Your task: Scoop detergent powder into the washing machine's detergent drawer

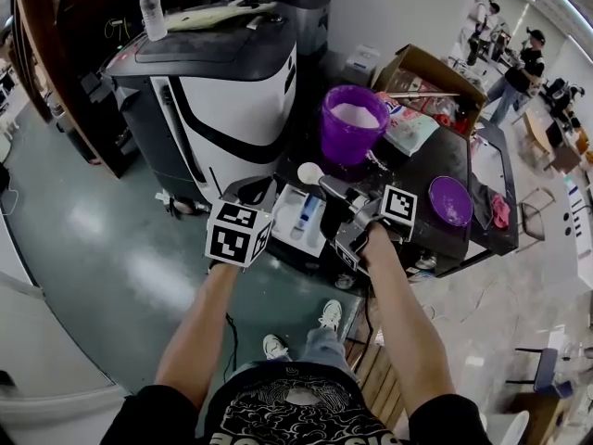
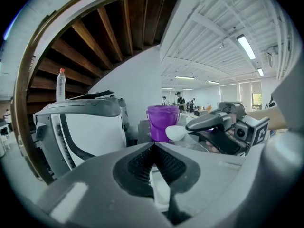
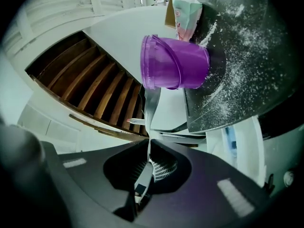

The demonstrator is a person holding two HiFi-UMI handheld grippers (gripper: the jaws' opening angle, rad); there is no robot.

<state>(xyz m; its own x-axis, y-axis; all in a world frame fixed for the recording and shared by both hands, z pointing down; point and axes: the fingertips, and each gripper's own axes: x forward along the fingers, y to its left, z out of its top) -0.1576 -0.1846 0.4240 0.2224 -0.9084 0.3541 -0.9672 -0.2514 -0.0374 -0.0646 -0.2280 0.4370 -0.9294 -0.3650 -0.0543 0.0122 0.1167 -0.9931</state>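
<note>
The fingers of our right gripper (image 3: pixel 148 144) are pinched shut on the thin handle of the spoon (image 1: pixel 310 172). The handle runs away from them to our left, so the white bowl hangs near the far end of the open drawer (image 1: pixel 285 225), between the drawer and the purple bucket (image 1: pixel 352 123). The fingers of our left gripper (image 2: pixel 154 148) are closed together by the drawer's left edge, and we can make out nothing held in them.

We judge the right hand to be the one placed for the move, since the drawer lies below the bowl and a little toward us. The bucket holds white powder. We cannot tell whether the spoon is loaded. The drawer shows a blue compartment, and spilled powder dusts the table (image 3: pixel 237 70).
</note>
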